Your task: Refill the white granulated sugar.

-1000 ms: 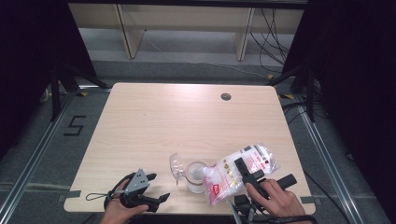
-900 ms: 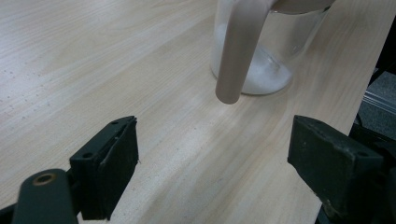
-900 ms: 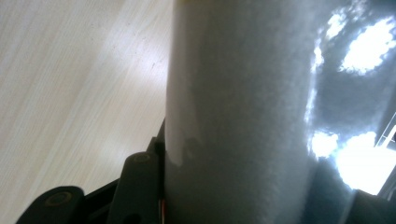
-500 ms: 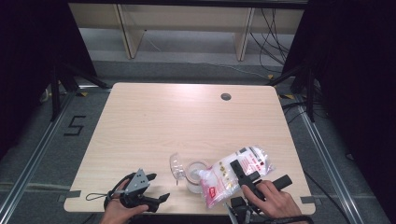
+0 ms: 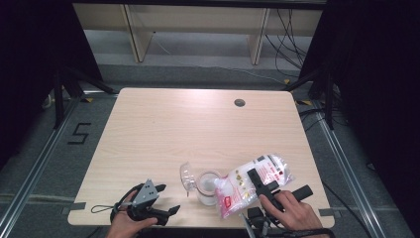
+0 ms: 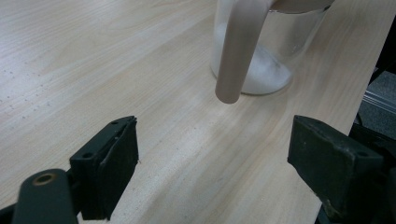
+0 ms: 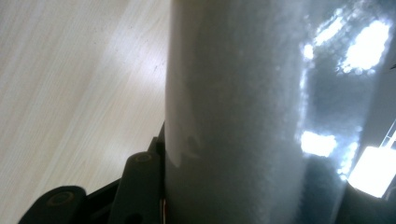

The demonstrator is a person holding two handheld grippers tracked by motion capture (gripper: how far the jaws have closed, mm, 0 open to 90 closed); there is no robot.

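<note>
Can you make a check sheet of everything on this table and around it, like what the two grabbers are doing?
Surface: pale wooden table, with a round hole near the far edge.
Job's things: clear jar with white powder in the bottom; bag of white grains tipped over its mouth.
Clutter: clear lid beside the jar.
Grippers: left gripper open, holding nothing; right gripper shut on the bag.
Cables: black cord trailing from the left gripper.
Surroundings: grey floor, shelf frame behind, a 5 marked on the floor.
</note>
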